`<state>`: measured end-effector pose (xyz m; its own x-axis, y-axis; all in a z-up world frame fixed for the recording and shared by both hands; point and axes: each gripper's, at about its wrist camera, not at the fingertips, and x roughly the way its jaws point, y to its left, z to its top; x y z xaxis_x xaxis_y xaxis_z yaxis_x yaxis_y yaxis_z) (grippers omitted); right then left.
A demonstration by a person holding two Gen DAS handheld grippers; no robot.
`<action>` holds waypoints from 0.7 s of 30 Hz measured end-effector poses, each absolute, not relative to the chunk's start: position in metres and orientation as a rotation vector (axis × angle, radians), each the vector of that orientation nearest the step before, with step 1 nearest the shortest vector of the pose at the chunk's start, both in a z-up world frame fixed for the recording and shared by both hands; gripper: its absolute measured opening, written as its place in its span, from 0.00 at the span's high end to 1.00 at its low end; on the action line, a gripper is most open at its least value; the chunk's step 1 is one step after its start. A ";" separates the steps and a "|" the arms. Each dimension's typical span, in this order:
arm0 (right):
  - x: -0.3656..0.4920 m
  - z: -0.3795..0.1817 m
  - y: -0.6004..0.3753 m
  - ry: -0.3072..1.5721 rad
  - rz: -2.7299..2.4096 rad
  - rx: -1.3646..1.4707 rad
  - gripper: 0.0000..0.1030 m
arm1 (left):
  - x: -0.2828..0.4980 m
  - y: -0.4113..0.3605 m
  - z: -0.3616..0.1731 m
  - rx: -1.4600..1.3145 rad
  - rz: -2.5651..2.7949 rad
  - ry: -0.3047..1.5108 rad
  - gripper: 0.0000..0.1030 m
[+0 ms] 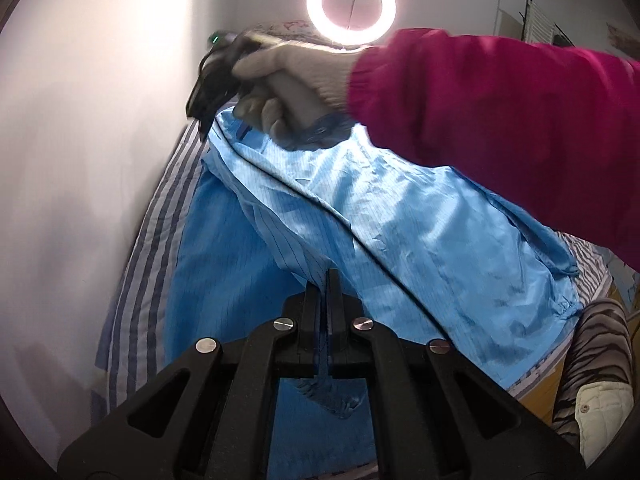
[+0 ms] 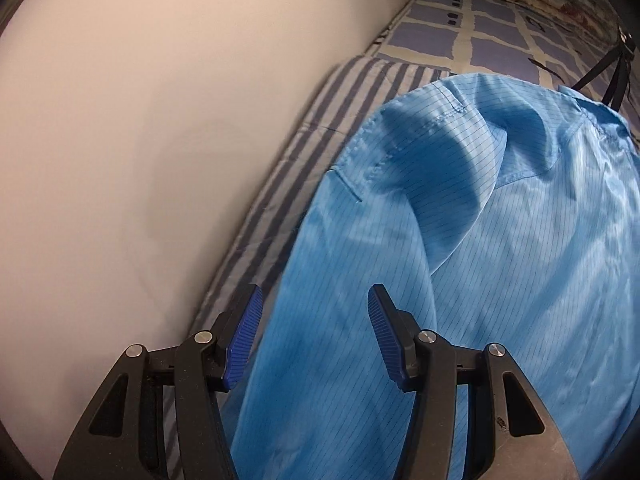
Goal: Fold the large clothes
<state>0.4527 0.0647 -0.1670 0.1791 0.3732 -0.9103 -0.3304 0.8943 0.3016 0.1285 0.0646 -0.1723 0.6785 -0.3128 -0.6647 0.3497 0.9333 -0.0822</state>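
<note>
A large light-blue pinstriped garment point(image 1: 400, 216) lies spread on a striped bed sheet point(image 1: 140, 248). My left gripper point(image 1: 325, 280) is shut on a fold of the garment's cloth and lifts it a little. In the left wrist view the other gripper point(image 1: 208, 92), held by a gloved hand with a magenta sleeve point(image 1: 500, 120), is at the garment's far end. In the right wrist view my right gripper point(image 2: 316, 320) is open, its blue pads point(image 2: 244, 336) either side of a strip of the garment point(image 2: 500, 240), not closed on it.
A white wall point(image 2: 120, 160) runs along the bed's left side. A ring light point(image 1: 351, 5) glows at the far end. A checked blue blanket point(image 2: 480, 28) and a tripod leg point(image 2: 616, 68) lie beyond the garment. Striped clothing point(image 1: 596, 360) sits at the right edge.
</note>
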 end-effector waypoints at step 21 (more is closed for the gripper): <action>0.432 -0.097 -0.073 1.067 0.582 0.392 1.00 | 0.102 0.076 -0.098 0.419 -0.140 0.530 1.00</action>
<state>0.4324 -0.0730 -0.0967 0.3565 0.6182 -0.7006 -0.2539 0.7857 0.5641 0.1017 0.0760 -0.0977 0.8555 -0.0221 -0.5173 0.2354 0.9064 0.3507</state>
